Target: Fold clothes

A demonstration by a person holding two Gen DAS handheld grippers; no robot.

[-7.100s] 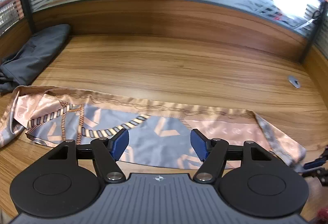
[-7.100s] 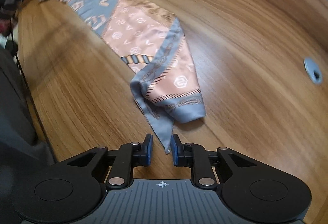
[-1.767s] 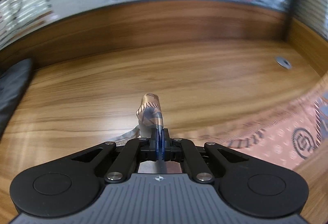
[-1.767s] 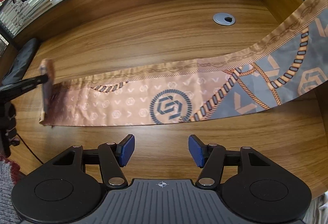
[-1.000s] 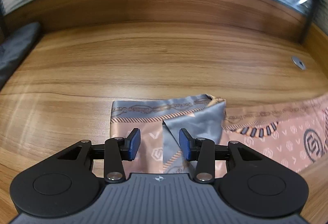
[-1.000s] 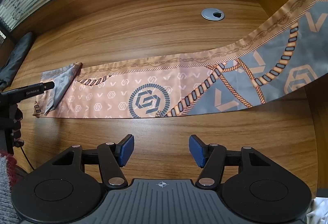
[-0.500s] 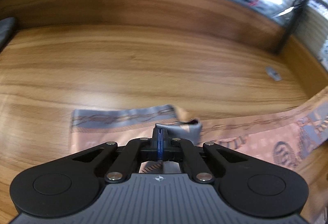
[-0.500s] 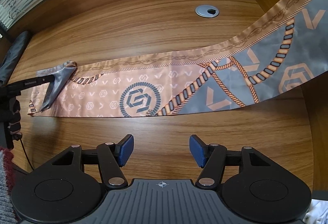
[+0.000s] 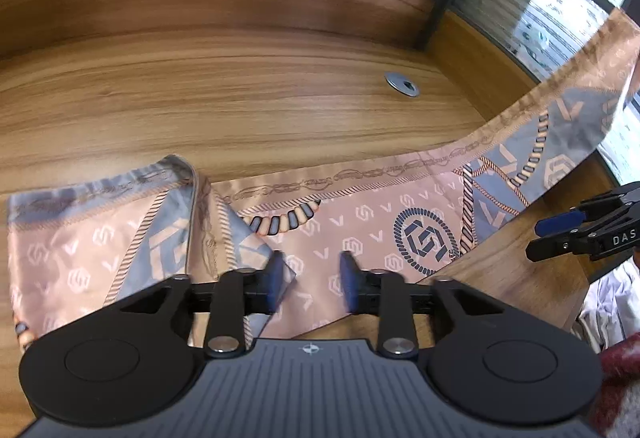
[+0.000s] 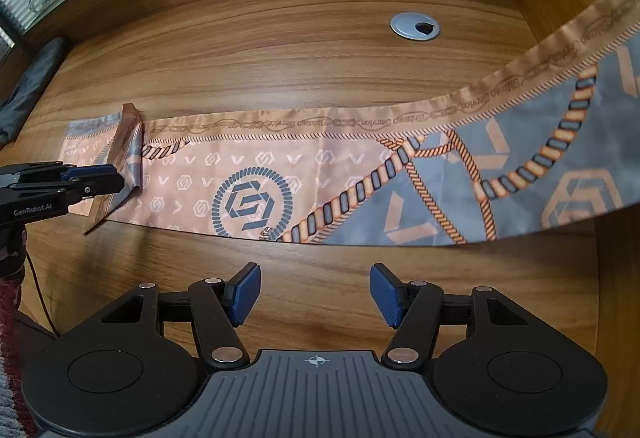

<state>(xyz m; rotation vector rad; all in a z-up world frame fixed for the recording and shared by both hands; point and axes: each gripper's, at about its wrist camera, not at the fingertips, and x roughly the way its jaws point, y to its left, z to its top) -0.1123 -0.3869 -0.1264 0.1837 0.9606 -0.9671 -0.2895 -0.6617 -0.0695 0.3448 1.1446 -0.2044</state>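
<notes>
Just ahead of my left gripper (image 9: 308, 288), whose fingers stand apart over the scarf's (image 10: 320, 165) folded end, the long strip runs off rightward across the desk (image 10: 280, 49), while my right gripper (image 10: 316, 298), also spread and empty, hovers short of its near edge.

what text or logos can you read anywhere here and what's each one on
"GenRobot.AI": side of the left gripper, seen from the right wrist.
"DAS": cut off at the frame edge, on the right gripper, seen from the left wrist.
Script repeated along the scarf border: too small and distorted to read surely.
</notes>
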